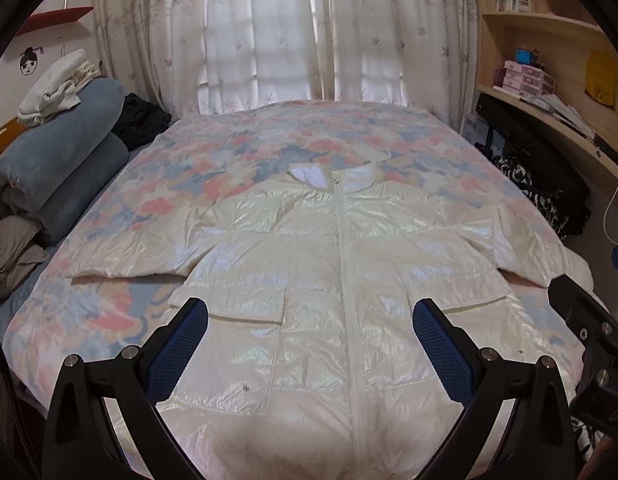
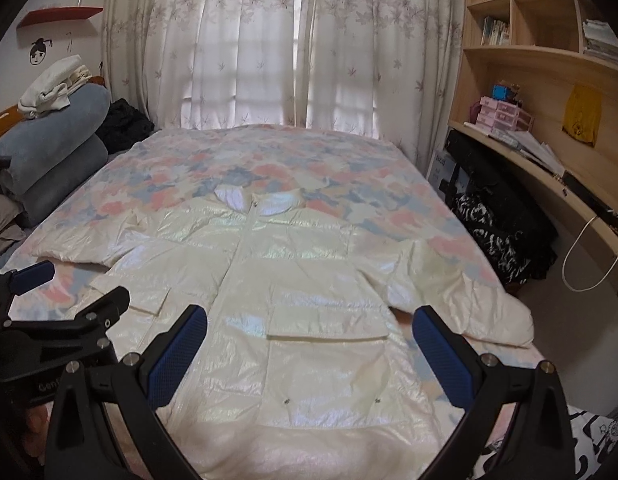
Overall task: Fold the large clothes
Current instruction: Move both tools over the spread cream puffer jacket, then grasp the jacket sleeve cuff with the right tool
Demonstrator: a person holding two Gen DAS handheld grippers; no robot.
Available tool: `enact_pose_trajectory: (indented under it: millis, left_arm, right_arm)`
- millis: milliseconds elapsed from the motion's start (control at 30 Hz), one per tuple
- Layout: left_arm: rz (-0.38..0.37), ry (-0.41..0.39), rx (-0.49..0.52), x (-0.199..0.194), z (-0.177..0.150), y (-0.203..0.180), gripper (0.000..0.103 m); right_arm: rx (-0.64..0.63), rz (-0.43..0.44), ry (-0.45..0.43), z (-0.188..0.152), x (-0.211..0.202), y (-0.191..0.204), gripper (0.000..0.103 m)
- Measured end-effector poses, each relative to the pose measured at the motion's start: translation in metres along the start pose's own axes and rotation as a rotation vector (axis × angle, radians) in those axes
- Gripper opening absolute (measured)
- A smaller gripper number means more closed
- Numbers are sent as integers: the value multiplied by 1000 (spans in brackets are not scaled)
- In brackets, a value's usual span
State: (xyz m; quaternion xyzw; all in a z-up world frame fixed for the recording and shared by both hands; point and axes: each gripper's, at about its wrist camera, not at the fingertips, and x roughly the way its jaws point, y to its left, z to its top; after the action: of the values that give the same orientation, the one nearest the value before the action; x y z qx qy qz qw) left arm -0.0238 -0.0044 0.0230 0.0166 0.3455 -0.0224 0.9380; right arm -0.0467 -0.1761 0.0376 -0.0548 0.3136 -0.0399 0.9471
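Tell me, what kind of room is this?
Most likely a home bedroom. A bed with a floral cover fills it, a white puffer jacket lies spread on top, rolled blankets sit at the headboard, and curtains cover the window.

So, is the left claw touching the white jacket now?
Cannot tell. In the left wrist view, the open left claw lies over the jacket, but neither contact nor gap shows plainly.

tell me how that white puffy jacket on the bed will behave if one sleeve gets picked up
The jacket will probably drape, not hold shape: its sleeve lies limp and creased. The quilted padding suggests it is light for its bulk. The glossy shell may slip over itself and the bedspread.
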Motion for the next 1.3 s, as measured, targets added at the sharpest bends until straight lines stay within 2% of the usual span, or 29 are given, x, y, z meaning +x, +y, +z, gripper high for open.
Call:
enact_pose_trajectory:
  millis: [233, 367, 500, 600, 700, 800, 867, 1033, 1300]
  left_arm:
    - [-17, -15, -6, -5, 15, -3, 101]
    - [-72, 9, -11, -4, 26, -4, 101]
    - [-94, 8, 16, -5, 36, -10, 101]
    - [-98, -28, 47, -9, 42, -16, 101]
    - [-108, -71, 82, -13, 49, -23, 101]
    - [-121, -75, 101, -10, 58, -31, 101]
    - [-139, -69, 103, -5, 67, -37, 101]
    - [-165, -92, 112, 6, 90, -56, 102]
    - [-206, -126, 112, 38, 132, -106, 102]
  right_arm:
    - [-28, -3, -37, 15, -10, -4, 103]
    - [-54, -8, -61, 24, -15, -3, 103]
    - [-53, -17, -72, 32, -18, -8, 103]
    - [-33, 6, -65, 38, -17, -15, 103]
    - [-10, 71, -33, 44, -12, -26, 103]
    - [-4, 119, -9, 47, -6, -33, 103]
    - [6, 110, 4, 51, -1, -39, 102]
    - [65, 93, 4, 69, 3, -70, 102]
    - [255, 91, 15, 96, 23, -159, 102]
